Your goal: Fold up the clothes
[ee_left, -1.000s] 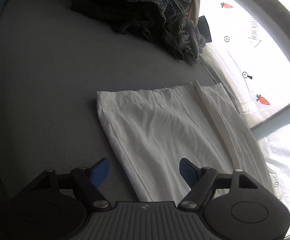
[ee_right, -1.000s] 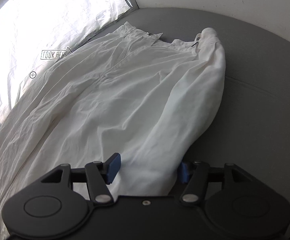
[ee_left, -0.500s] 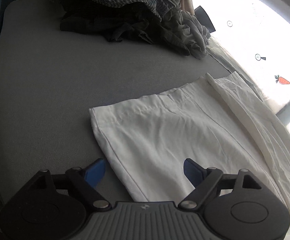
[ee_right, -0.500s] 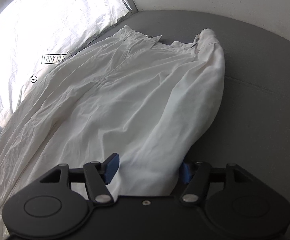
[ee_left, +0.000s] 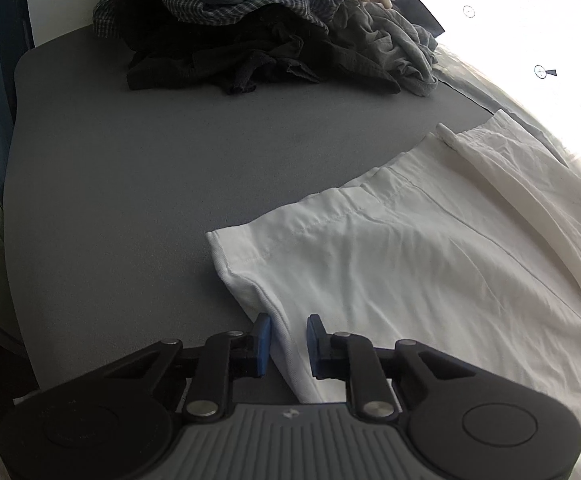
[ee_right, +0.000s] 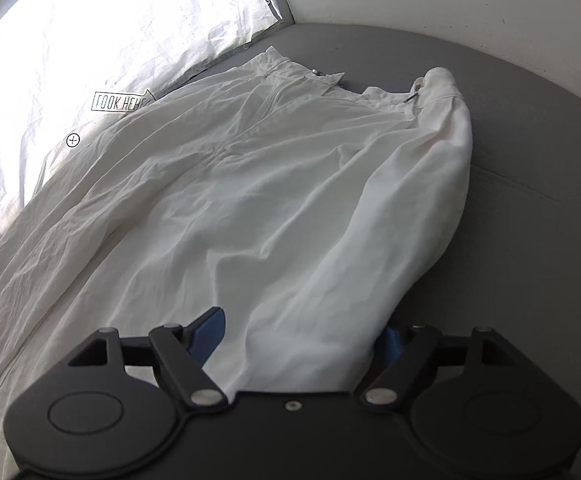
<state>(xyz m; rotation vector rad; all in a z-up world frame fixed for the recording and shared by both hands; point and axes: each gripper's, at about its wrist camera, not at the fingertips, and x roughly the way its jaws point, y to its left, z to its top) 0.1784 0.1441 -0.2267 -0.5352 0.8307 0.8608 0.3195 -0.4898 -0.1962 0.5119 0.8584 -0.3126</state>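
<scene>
white pants getting pinched at the leg end

the white pants [ee_left: 430,264] are lying flat on the gray table [ee_left: 130,184]. the left tool [ee_left: 288,340] has just been closing and is now narrow, with the near edge of a leg between its blue pads, so it is gripping cloth to lift for a fold. the right tool [ee_right: 302,336] has just been opening and is standing wide around a bunched edge, not pinching it. the pants are running long from the leg hems [ee_left: 310,220] to the waist [ee_right: 370,88]. a pile of dark clothes [ee_left: 274,36] is waiting at the far end.
</scene>
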